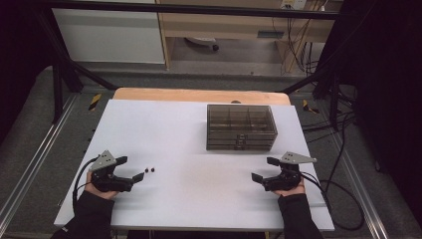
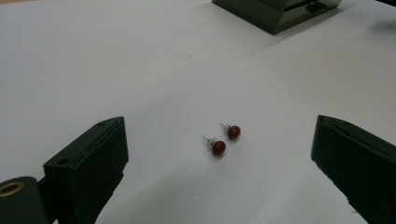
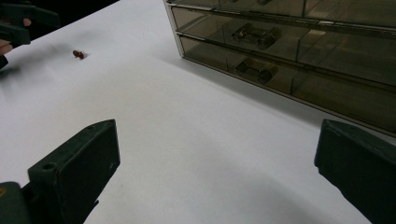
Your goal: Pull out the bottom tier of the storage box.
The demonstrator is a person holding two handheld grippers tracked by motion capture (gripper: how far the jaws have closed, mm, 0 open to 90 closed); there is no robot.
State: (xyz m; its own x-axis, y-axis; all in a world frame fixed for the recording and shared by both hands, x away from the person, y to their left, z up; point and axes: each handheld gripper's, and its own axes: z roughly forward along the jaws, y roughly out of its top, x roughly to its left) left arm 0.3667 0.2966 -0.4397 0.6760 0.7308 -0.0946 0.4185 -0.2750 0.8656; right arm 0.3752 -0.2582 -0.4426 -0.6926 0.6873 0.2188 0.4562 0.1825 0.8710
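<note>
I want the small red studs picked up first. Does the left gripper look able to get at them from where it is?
Probably yes. The left gripper has its jaws open and points at the two red studs, which lie apart from anything else on bare white table. The drawer box stands well off.

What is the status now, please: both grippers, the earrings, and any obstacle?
Left gripper open, empty, facing two red stud earrings on white table. Right gripper open, empty. Drawer box shut. Path clear.
</note>
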